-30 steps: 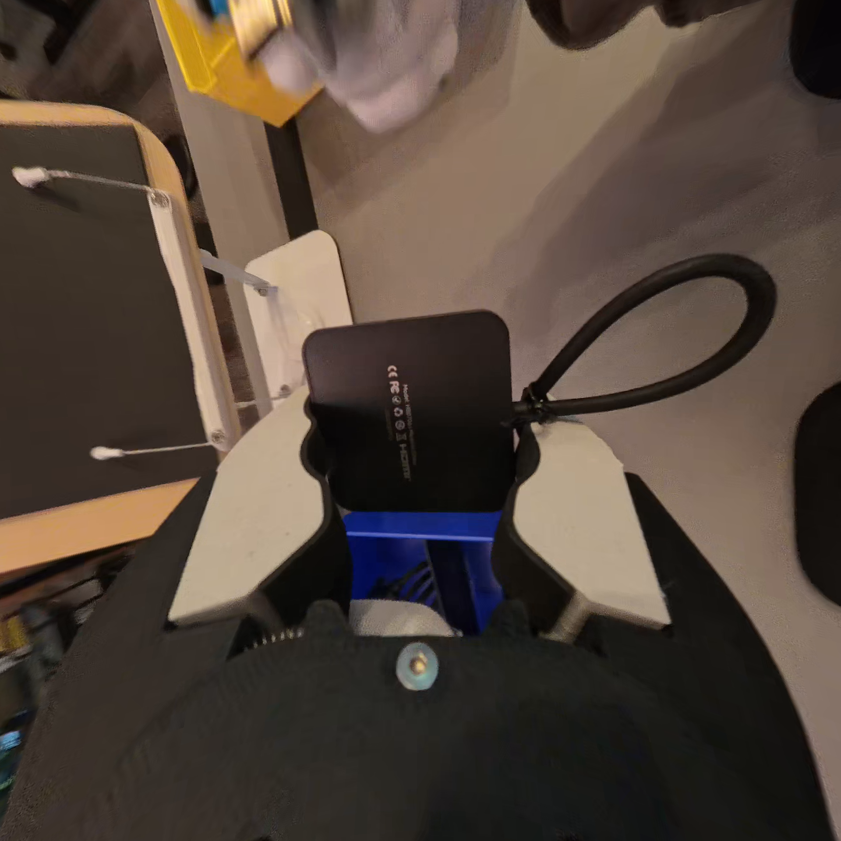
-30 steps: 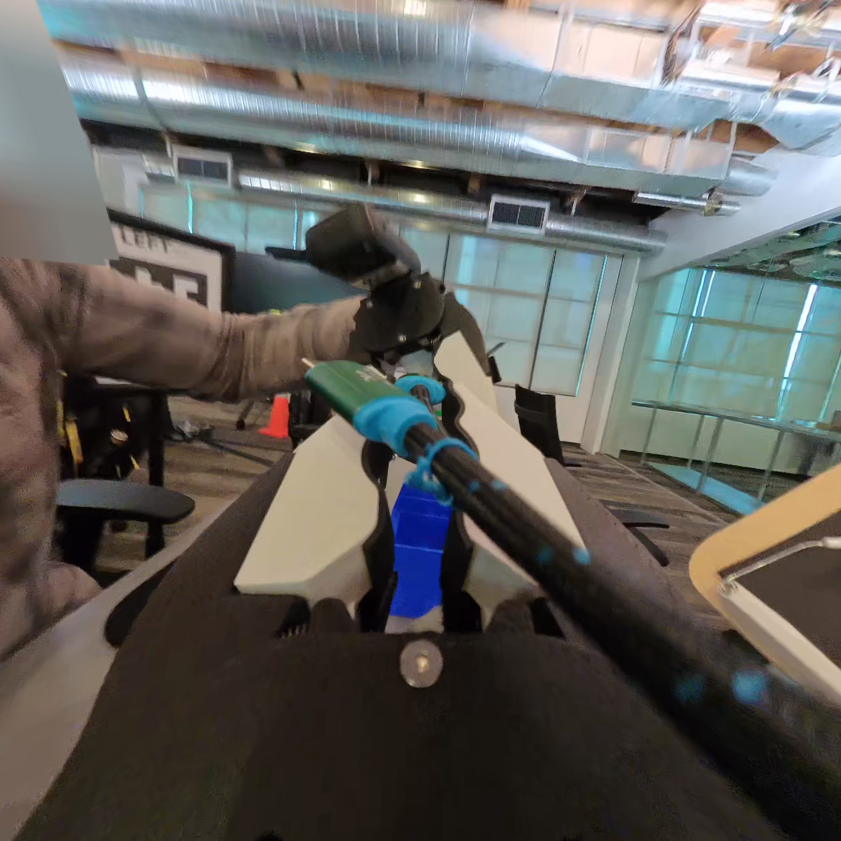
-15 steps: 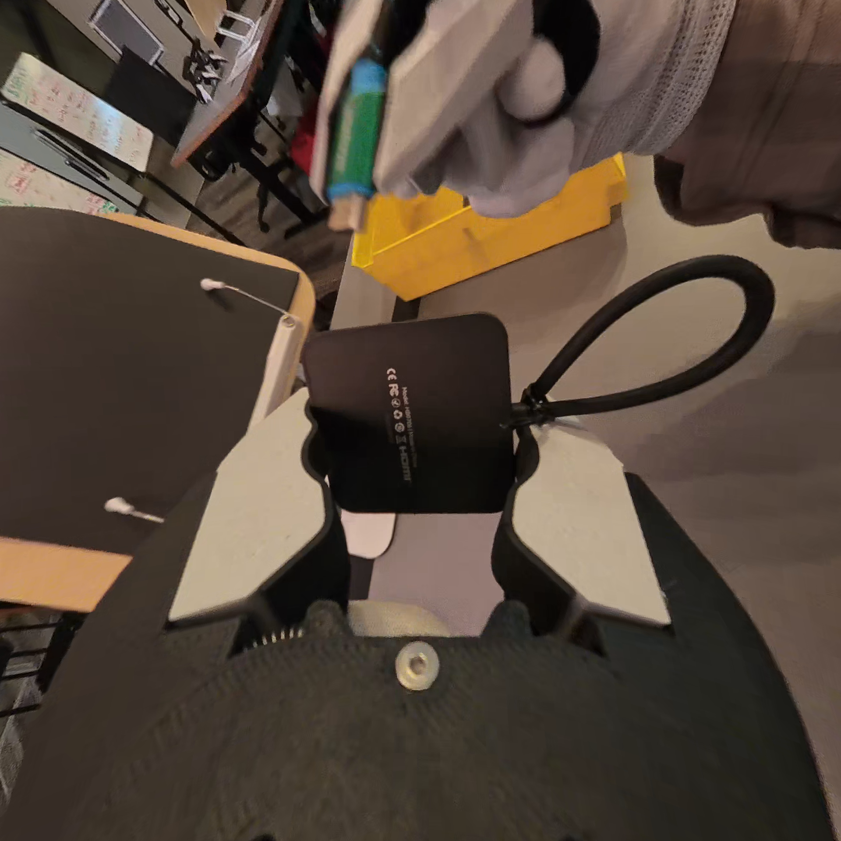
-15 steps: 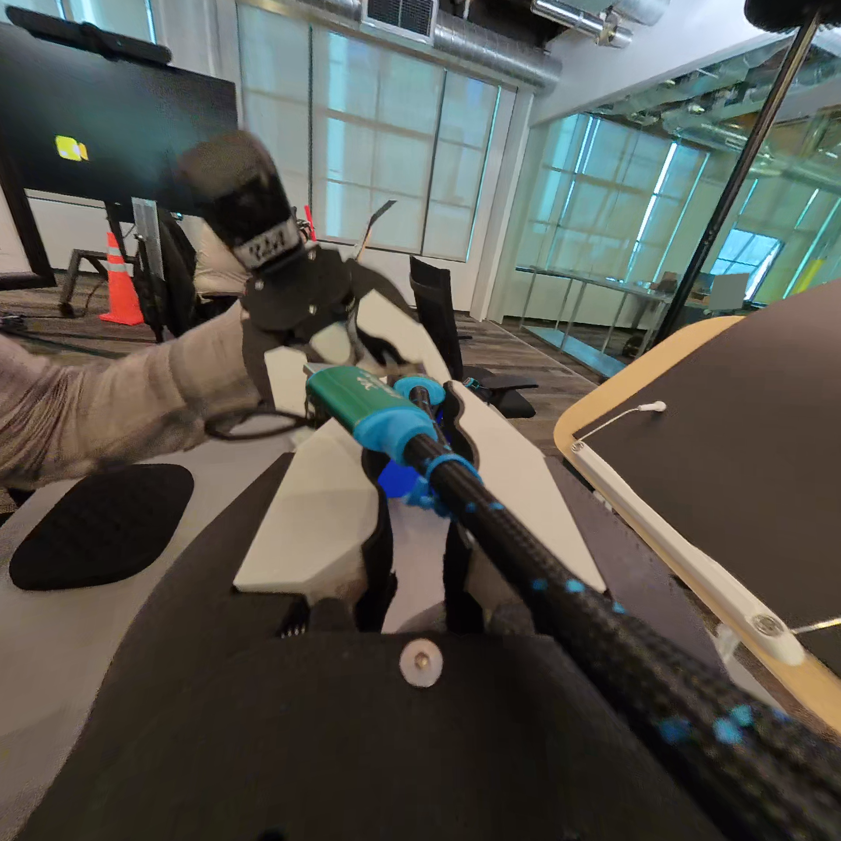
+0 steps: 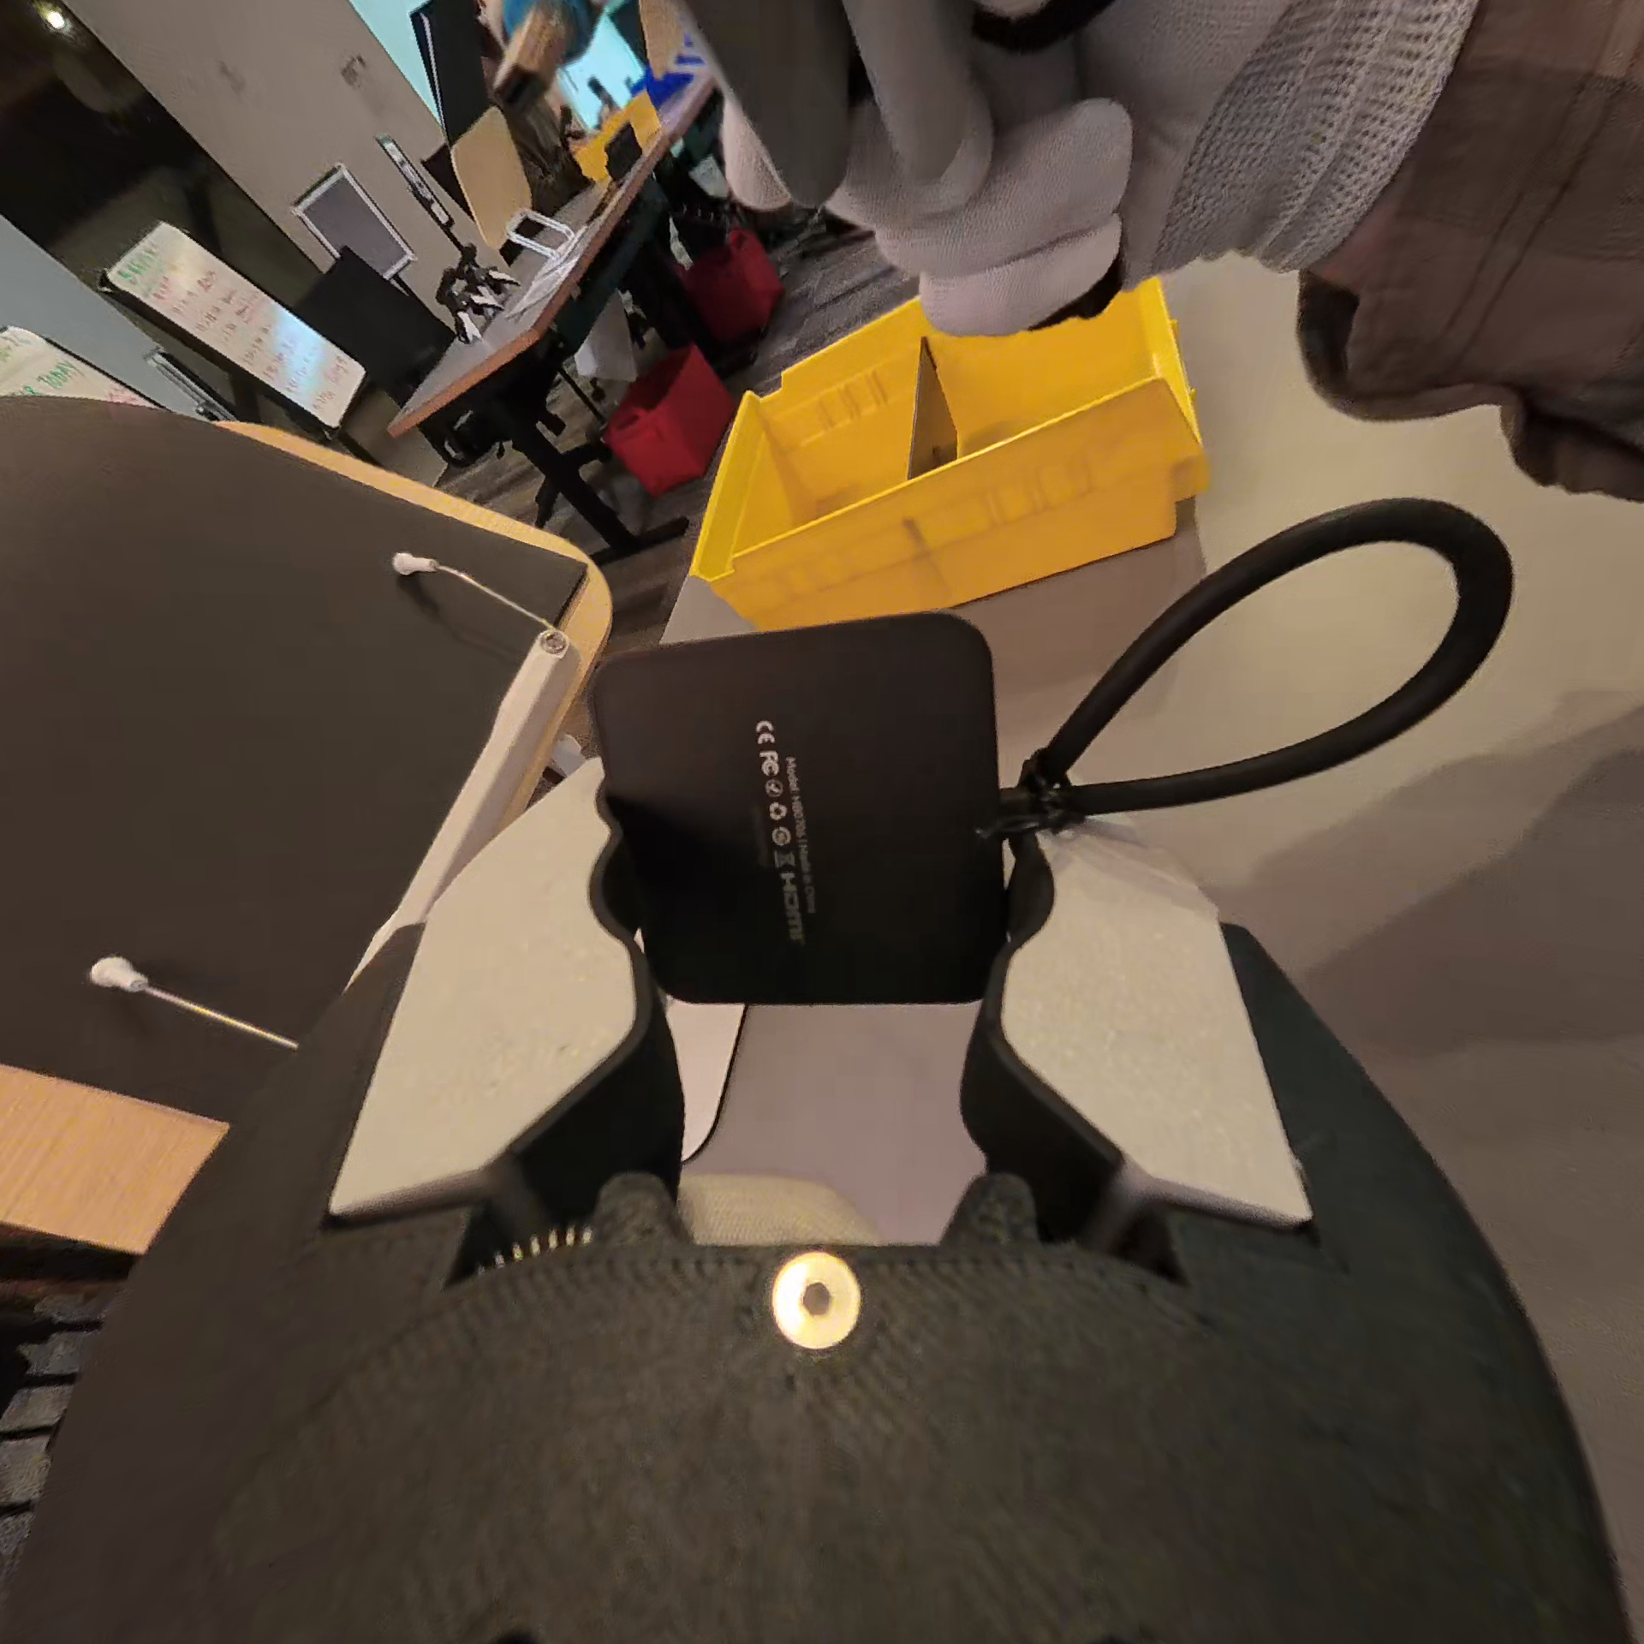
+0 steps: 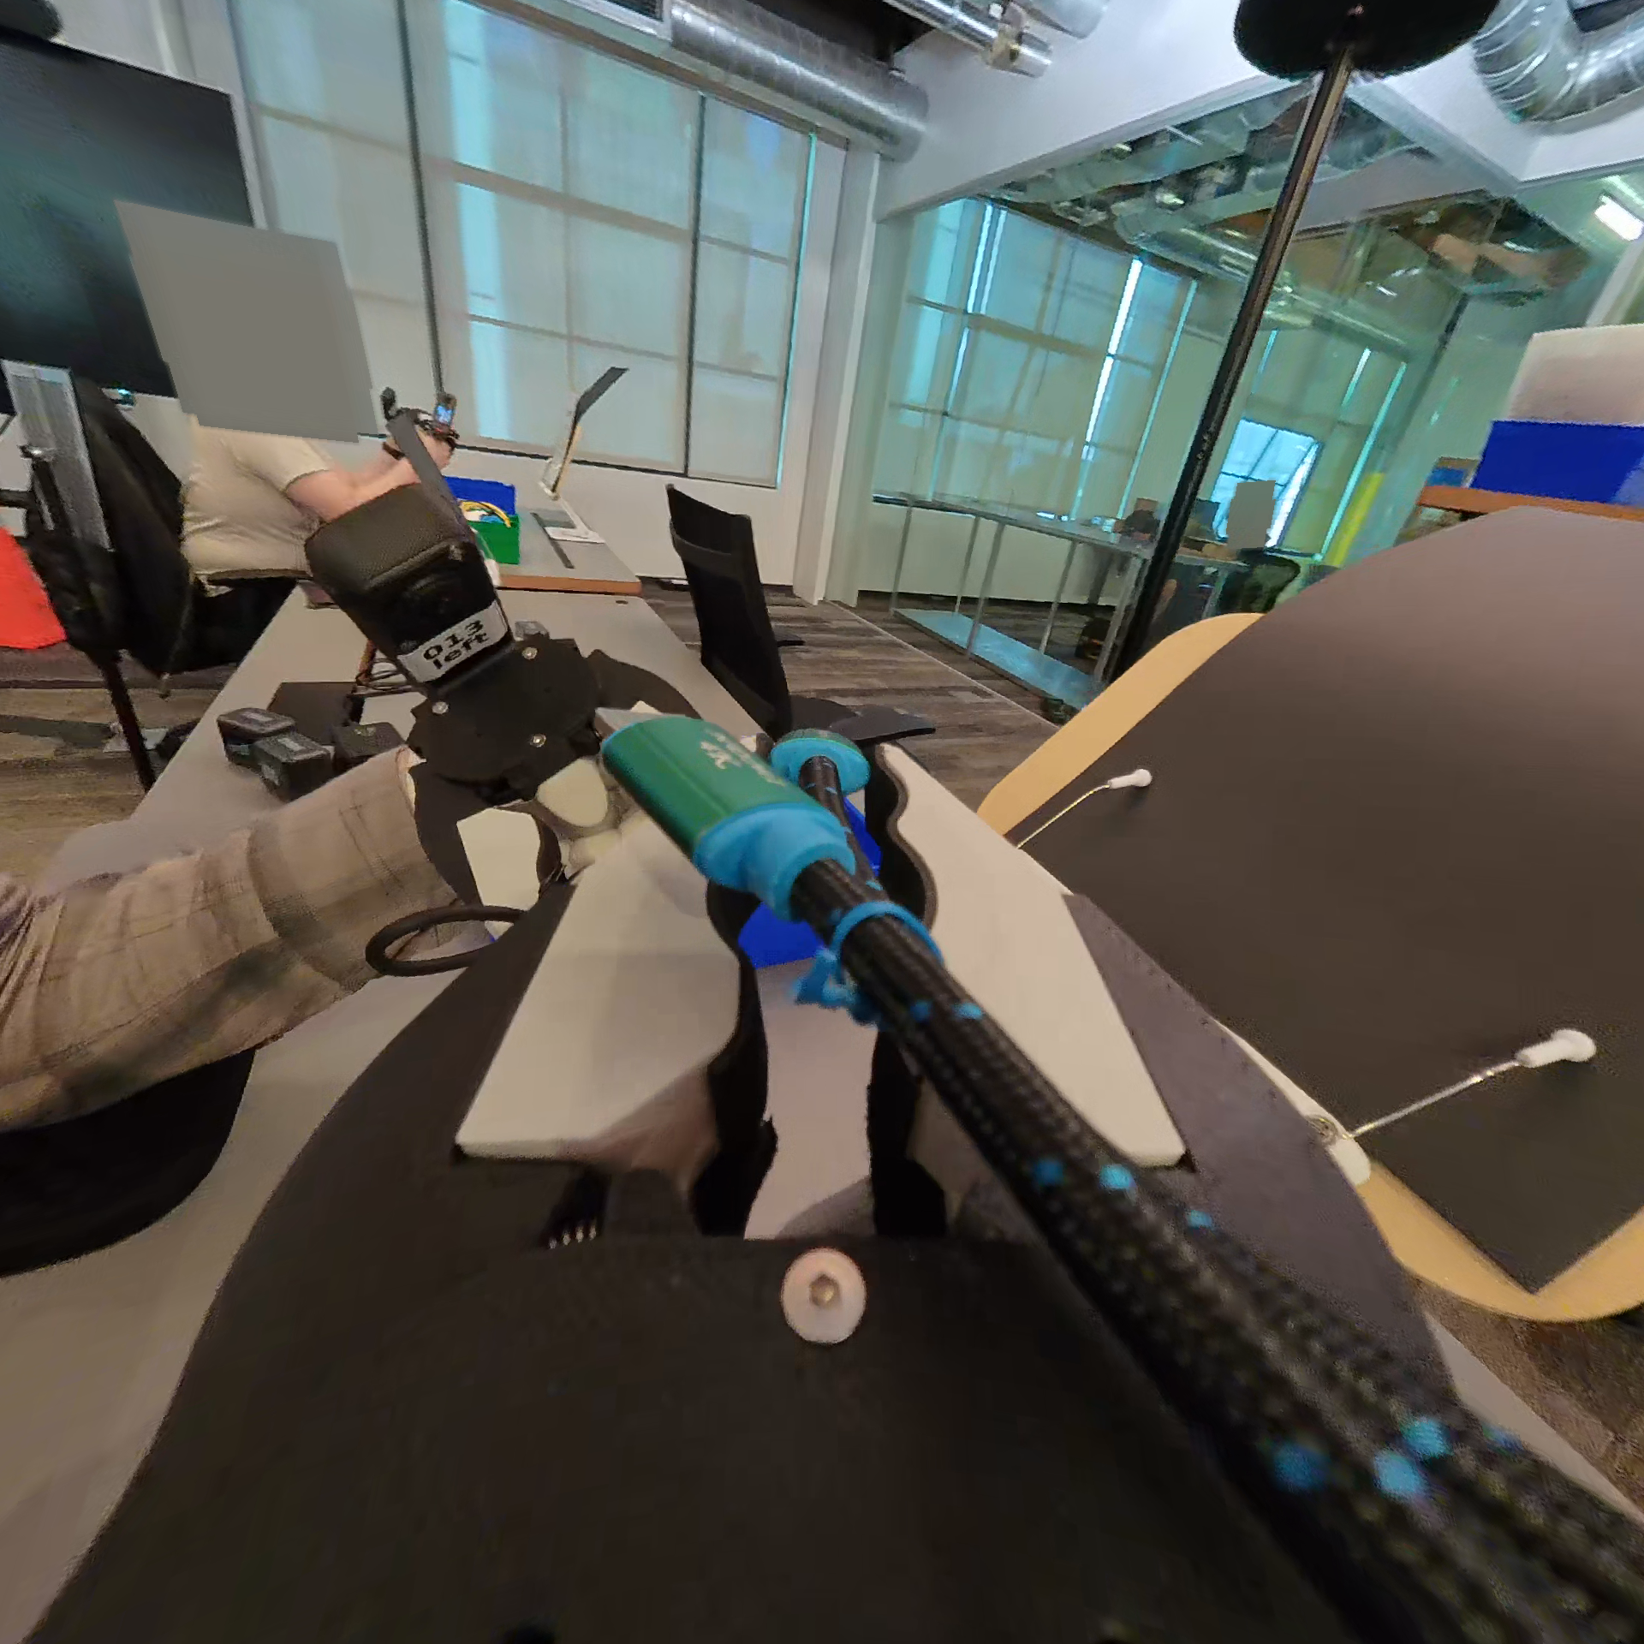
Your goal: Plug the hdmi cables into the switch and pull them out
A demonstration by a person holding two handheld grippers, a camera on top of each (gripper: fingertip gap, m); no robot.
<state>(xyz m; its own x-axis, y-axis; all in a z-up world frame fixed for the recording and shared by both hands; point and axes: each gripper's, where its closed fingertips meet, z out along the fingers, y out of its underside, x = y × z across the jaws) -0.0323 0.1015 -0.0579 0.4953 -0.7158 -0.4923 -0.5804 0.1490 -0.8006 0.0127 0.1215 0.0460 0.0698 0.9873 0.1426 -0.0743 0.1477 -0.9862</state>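
In the left wrist view my left gripper (image 5: 805,823) is shut on the black HDMI switch (image 5: 801,801) and holds it flat side up above the grey table (image 5: 1334,1023). The switch's short black cable (image 5: 1334,658) loops out to the right. In the right wrist view my right gripper (image 6: 814,854) is shut on the HDMI cable by its green plug (image 6: 689,778) with a blue collar; the braided black cable (image 6: 1156,1201) trails back over the gripper. The plug's tip points at the left gripper (image 6: 498,703), close in front of it. The switch's ports are hidden.
A yellow divided bin (image 5: 952,471) stands on the table beyond the switch. A black board with a wooden rim (image 5: 222,712) lies to the left, and to the right in the right wrist view (image 6: 1423,845). A gloved hand (image 5: 979,178) hangs over the bin. A blue object (image 6: 783,934) lies below the plug. The tips of one gripper are about 12 centimeters away from the tips of the other.
The left view has tilted up, from the floor to the table and bin. The right gripper with the green plug has left that view's top. In the right view the left gripper is lower and nearer the plug.
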